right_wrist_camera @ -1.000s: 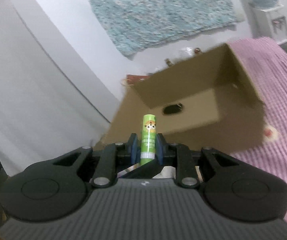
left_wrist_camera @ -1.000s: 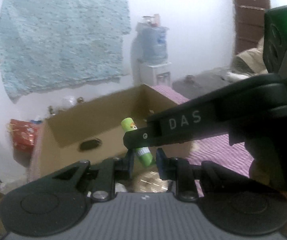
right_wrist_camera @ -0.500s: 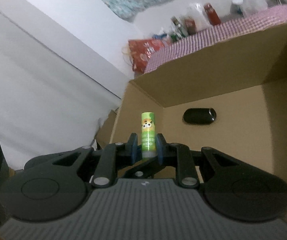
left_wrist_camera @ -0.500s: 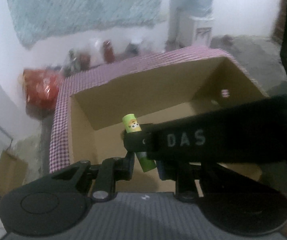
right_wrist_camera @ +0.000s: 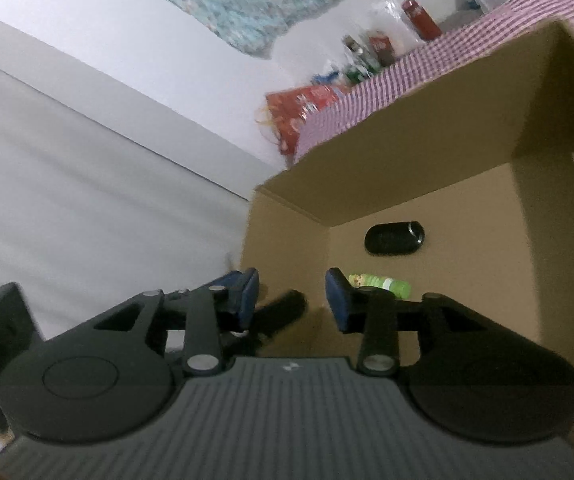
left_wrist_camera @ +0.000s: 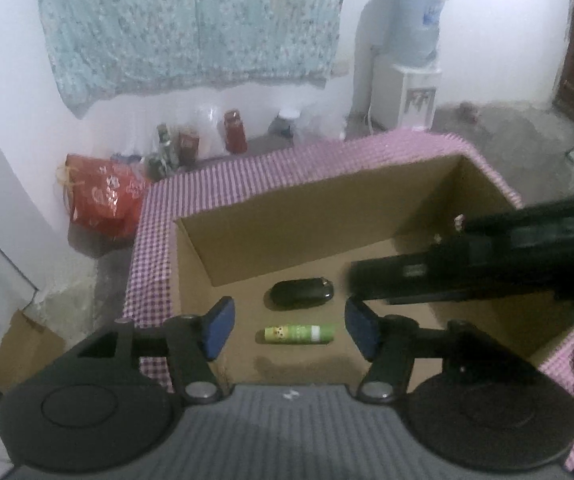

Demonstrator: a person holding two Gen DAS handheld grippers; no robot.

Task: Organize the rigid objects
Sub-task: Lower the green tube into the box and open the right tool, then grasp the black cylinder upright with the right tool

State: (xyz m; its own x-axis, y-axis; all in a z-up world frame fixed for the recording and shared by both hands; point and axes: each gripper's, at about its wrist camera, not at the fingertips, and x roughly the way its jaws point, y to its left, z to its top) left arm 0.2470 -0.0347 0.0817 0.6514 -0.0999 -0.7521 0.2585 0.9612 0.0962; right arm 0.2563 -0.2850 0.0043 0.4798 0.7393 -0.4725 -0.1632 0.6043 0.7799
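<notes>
So, a white wall (left_wrist_camera: 7, 60) backs the scene, with a pale teal patterned cloth (left_wrist_camera: 191, 20) hanging on it. Off to the right of the cloth stands a water dispenser (left_wrist_camera: 411, 92) with a big bottle on top. A table in a pink checked tablecloth (left_wrist_camera: 255, 176) carries an open cardboard box (left_wrist_camera: 287, 216), which takes up most of the top. Behind the table on the floor sits a red printed bag (left_wrist_camera: 99, 196), plus a cluster of jars and bottles (left_wrist_camera: 207, 136), too blurry to name.

The left gripper (left_wrist_camera: 285, 326) hangs over the near edge of the box, pointing down into it. Its jaws have just been opening and now stand apart with nothing pinched; the blue pads (left_wrist_camera: 219, 326) touch nothing. The right gripper (right_wrist_camera: 291, 300) hovers at the box's near left corner, jaws also just opened, released, gap empty. Its black arm also cuts across the right side of the left wrist view.

On the box floor lies a black oval object (left_wrist_camera: 301, 294), flat on its side. Just in front of it, apart from it, lies the green glue stick (left_wrist_camera: 299, 334), on its side, lengthwise across the box, white band toward the right end. In the right wrist view the glue stick (right_wrist_camera: 383, 283) is partly hidden behind the right finger.
</notes>
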